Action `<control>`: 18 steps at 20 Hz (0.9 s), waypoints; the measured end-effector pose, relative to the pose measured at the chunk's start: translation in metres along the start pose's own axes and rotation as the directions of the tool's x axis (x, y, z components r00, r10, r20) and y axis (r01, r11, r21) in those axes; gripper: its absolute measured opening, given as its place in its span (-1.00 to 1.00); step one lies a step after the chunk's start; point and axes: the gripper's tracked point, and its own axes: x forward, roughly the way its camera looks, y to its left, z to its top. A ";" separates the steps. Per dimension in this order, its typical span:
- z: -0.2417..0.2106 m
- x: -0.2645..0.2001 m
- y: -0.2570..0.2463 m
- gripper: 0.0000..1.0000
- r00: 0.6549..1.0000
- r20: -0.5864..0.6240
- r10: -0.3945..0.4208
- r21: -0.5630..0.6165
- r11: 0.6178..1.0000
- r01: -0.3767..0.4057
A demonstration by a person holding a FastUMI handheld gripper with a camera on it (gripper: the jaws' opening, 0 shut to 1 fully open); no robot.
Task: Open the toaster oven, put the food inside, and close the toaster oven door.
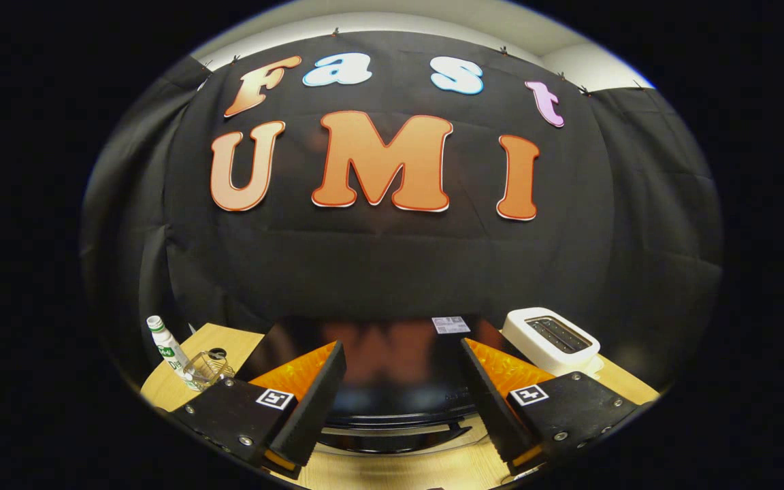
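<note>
A black glossy toaster oven (392, 367) sits on the wooden table just ahead of my fingers, seen from above. Its shiny top reflects the wall behind, and a small white sticker (450, 324) lies on its back edge. The door's handle (399, 430) runs across the front, low between the fingers, and the door looks closed. My gripper (402, 425) hovers above the oven's front edge, open wide, with nothing between the fingers. The food is hidden from this angle.
A white slot toaster (552, 340) stands on the table to the right of the oven. To the left stand a white bottle with a green label (166, 347) and a clear glass jar (207, 369). The wooden table (378, 469) shows below the oven.
</note>
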 end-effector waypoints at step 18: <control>-0.045 0.001 0.015 1.00 0.995 -0.102 0.012 0.043 0.999 -0.007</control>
